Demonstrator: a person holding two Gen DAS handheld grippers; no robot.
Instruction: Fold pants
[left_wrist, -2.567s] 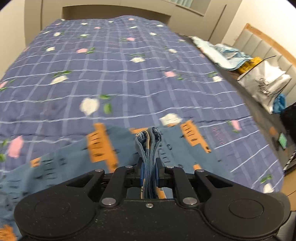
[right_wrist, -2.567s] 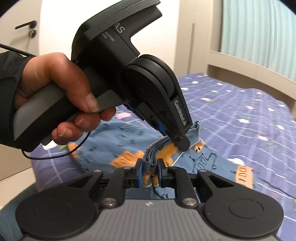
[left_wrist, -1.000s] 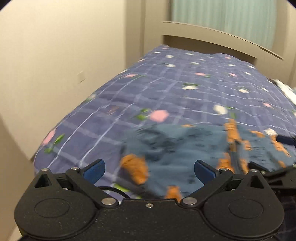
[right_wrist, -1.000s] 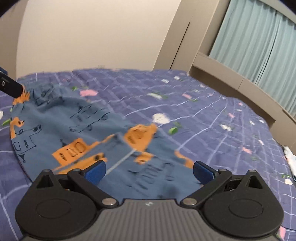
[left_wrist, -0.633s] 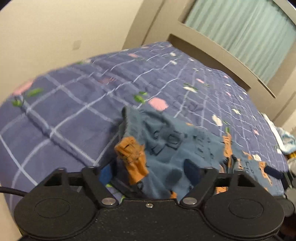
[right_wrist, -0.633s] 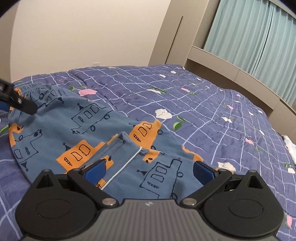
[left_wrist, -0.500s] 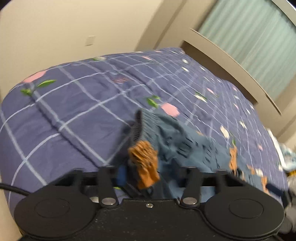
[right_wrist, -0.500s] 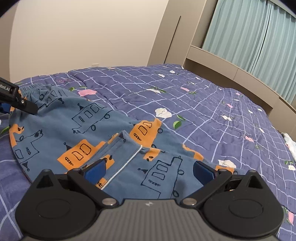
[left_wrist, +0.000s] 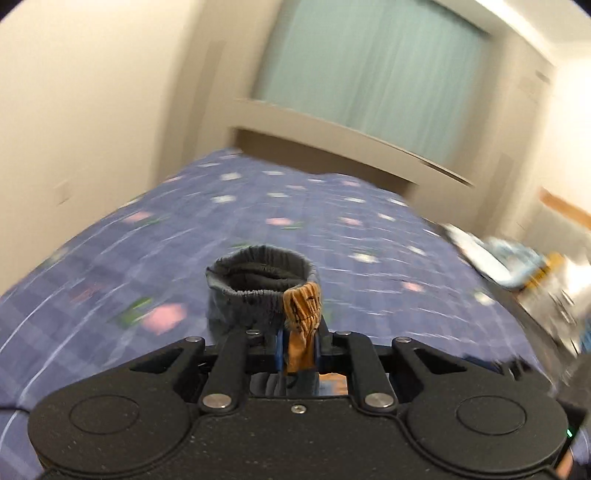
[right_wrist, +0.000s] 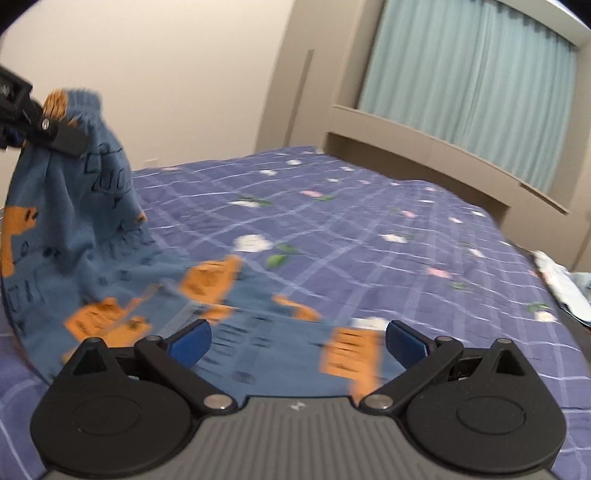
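Pants (right_wrist: 70, 221) waistband pinched in left gripper (left_wrist: 298, 350), lifted off bed (right_wrist: 369, 229).

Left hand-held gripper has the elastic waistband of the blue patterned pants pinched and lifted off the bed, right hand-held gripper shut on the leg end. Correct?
Not quite: the right hand-held gripper is open, holding nothing, over the blue patterned pants, per the right wrist view. The left hand-held gripper does pinch the elastic waistband.
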